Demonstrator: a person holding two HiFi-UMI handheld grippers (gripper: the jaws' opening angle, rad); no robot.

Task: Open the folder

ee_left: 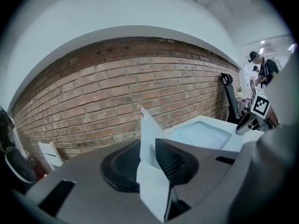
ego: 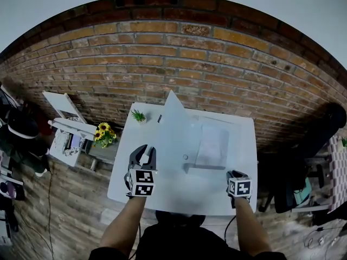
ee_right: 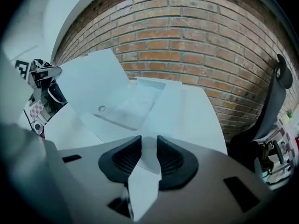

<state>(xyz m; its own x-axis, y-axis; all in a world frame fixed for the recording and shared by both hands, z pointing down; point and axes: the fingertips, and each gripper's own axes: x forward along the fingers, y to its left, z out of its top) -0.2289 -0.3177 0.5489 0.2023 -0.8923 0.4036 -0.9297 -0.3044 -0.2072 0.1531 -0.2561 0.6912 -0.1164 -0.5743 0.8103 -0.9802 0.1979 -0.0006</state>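
A pale translucent folder lies on the white table (ego: 127, 186). Its cover (ego: 174, 126) (ee_right: 93, 80) stands raised and leans left, with a round snap (ee_right: 101, 108) on it. The back sheet (ego: 212, 145) (ee_right: 142, 101) lies flat. My left gripper (ego: 145, 151) (ee_left: 148, 149) is open just left of the cover. The cover's edge (ee_left: 146, 132) shows ahead through the gap, and the pads do not press on it. My right gripper (ego: 238, 175) (ee_right: 145, 148) points down at the folder's near right corner. Its pads stand slightly apart, and the sheet's corner shows in the gap.
A small potted plant (ego: 139, 116) stands at the table's far left corner. Left of the table are yellow flowers (ego: 104, 134) and a white rack (ego: 68, 131). A black office chair (ego: 325, 126) stands at the right. A brick wall (ego: 179, 53) runs behind.
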